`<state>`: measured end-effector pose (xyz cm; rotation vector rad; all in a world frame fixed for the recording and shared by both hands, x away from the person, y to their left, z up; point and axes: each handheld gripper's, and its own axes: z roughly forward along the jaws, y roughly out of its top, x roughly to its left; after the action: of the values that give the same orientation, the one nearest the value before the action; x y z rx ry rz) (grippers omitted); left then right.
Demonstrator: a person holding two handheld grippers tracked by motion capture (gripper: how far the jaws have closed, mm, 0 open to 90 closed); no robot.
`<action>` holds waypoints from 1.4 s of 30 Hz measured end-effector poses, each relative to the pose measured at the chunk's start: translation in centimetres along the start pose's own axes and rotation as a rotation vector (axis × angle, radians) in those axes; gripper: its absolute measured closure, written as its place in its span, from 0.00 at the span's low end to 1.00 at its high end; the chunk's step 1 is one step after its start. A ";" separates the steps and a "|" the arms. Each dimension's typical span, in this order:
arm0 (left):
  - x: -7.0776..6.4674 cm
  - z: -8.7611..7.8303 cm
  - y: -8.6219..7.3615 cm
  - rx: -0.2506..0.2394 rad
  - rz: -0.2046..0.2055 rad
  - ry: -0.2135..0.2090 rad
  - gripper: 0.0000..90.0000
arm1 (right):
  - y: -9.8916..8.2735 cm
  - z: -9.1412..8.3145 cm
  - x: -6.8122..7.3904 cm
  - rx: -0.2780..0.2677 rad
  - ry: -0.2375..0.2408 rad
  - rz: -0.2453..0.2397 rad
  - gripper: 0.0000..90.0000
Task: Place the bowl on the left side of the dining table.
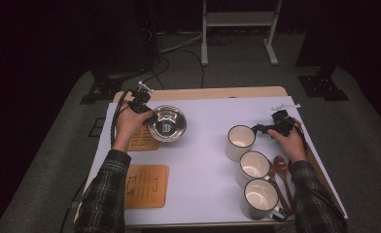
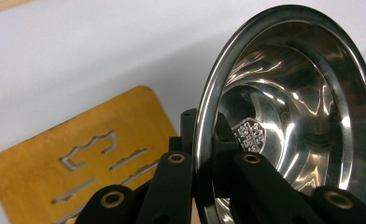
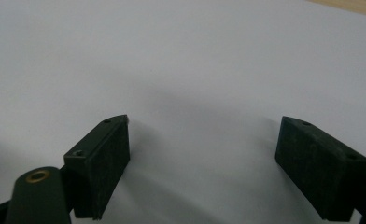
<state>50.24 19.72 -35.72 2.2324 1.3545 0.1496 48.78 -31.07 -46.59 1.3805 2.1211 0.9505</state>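
Note:
A shiny steel bowl [image 1: 167, 123] hangs over the table's left half, by the upper wooden coaster [image 1: 143, 141]. My left gripper [image 1: 147, 115] is shut on the bowl's left rim. In the left gripper view the bowl [image 2: 307, 107] stands tilted on edge, one jaw outside the rim and one inside, my left gripper [image 2: 204, 135] pinching the wall. Below it lies the wooden coaster [image 2: 78, 158] with cut-out slots. My right gripper [image 1: 264, 129] rests beside the farthest white mug [image 1: 240, 141]; in the right gripper view my right gripper [image 3: 202, 149] stands open over bare white cloth.
Two more white mugs [image 1: 254, 167] [image 1: 261, 198] line up toward the front right, with brown wooden spoons [image 1: 281, 172] beside them. A second wooden coaster [image 1: 147, 185] lies front left. The white cloth [image 1: 203, 160] covers the table; a metal stand [image 1: 239, 29] is on the floor beyond.

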 end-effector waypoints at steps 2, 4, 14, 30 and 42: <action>0.4 0.0 -0.2 -0.003 -0.015 0.007 0.97 | 0.0 0.0 0.0 0.000 0.000 0.000 0.18; 0.9 0.0 -0.4 0.000 -0.028 0.015 0.97 | 0.0 0.0 0.0 0.000 0.000 0.000 0.18; 3.1 0.3 -1.3 0.017 -0.078 0.050 0.97 | 0.0 0.0 0.0 0.000 0.000 0.000 0.18; 6.2 0.4 -2.9 0.039 -0.143 0.085 0.97 | 0.0 0.0 0.0 0.000 0.000 0.000 0.18; 7.4 0.6 -3.6 0.059 -0.172 0.084 0.97 | 0.0 0.0 0.0 0.000 -0.001 0.000 0.18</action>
<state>51.22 27.09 -39.17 2.1664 1.6075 0.1457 48.78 -31.06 -46.59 1.3806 2.1210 0.9497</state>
